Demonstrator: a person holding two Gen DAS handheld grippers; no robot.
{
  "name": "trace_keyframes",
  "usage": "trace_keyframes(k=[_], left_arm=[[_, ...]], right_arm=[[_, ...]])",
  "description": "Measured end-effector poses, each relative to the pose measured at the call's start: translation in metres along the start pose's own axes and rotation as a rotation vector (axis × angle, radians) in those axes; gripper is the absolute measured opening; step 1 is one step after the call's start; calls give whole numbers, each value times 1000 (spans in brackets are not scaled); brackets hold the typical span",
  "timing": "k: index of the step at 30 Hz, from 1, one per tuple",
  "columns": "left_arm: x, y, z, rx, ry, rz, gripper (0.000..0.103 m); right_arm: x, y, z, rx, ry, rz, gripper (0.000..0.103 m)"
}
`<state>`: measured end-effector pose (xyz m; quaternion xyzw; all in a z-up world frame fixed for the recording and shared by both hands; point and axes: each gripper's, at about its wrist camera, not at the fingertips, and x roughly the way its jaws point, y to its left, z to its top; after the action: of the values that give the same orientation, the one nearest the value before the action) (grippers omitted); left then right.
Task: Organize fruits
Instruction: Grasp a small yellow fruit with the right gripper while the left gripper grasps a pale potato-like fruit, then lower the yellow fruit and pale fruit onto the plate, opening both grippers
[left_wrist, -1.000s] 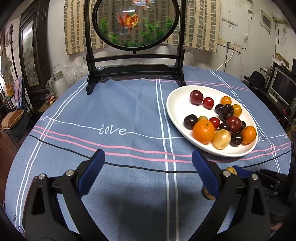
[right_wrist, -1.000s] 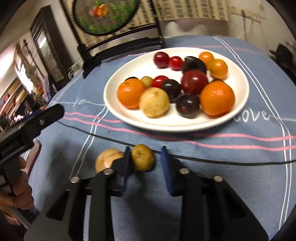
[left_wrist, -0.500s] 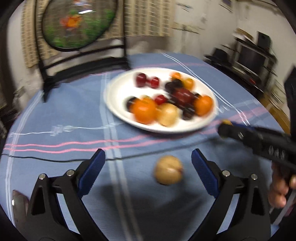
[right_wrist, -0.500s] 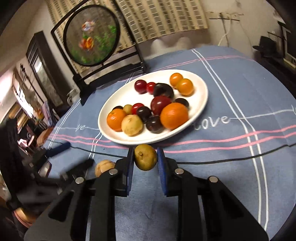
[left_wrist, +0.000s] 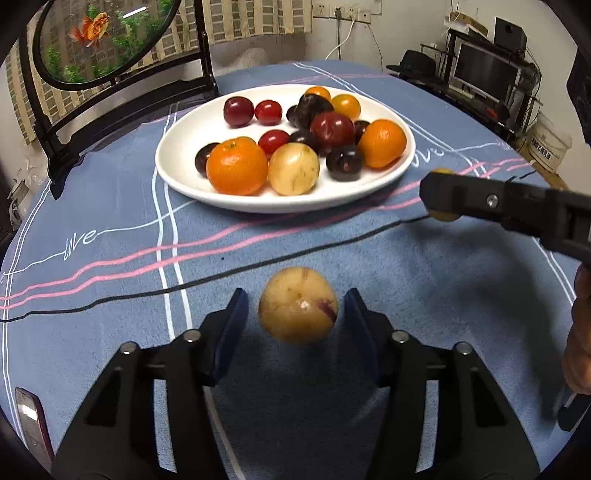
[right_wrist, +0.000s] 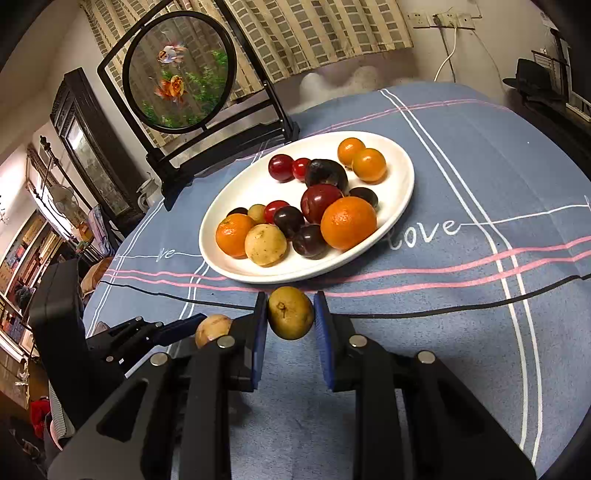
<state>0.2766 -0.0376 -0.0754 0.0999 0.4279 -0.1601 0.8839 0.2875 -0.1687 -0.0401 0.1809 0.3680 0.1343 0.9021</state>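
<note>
A white oval plate (left_wrist: 177, 177) (right_wrist: 402, 192) on the blue tablecloth holds several oranges, dark plums, red tomatoes and a pale yellow fruit. My left gripper (left_wrist: 295, 314) is open around a pale yellow round fruit (left_wrist: 297, 305) that lies on the cloth, with small gaps on both sides; that fruit also shows in the right wrist view (right_wrist: 212, 328). My right gripper (right_wrist: 290, 315) is shut on a small yellow-green fruit (right_wrist: 290, 313) and holds it above the cloth just in front of the plate. It also shows in the left wrist view (left_wrist: 436, 192), at the right.
A black-framed round goldfish screen (left_wrist: 99, 40) (right_wrist: 181, 70) stands behind the plate. A phone (left_wrist: 31, 417) lies at the table's near left edge. A hat, a monitor and shelves stand beyond the table's right side.
My left gripper has swung right and down to the pale fruit and narrowed around it. My right gripper closed on the small yellow-green fruit and lifted it off the cloth.
</note>
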Motion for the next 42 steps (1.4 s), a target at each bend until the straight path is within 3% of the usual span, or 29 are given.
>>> trace_keyframes(k=[8, 18, 22, 26, 29, 35, 42], left_arm=[[-1, -7, -1, 34, -12, 23, 40], [-2, -9, -2, 40, -18, 38, 40], [-13, -2, 1, -6, -37, 27, 39], [-40, 20, 25, -90, -118, -21, 39], [-38, 30, 55, -102, -147, 28, 39], [-3, 50, 101, -164, -124, 89, 39], [28, 67, 123, -194, -98, 113, 39]], right_arm=[[3, -1, -1, 4, 10, -9, 25], [3, 3, -3, -24, 0, -30, 25], [-7, 10, -3, -69, -40, -30, 25], [-14, 18, 16, -127, -100, -20, 25], [-3, 19, 42, -149, -123, -38, 25], [32, 9, 78, -147, -117, -70, 25], [66, 4, 97, -162, -81, -79, 25]])
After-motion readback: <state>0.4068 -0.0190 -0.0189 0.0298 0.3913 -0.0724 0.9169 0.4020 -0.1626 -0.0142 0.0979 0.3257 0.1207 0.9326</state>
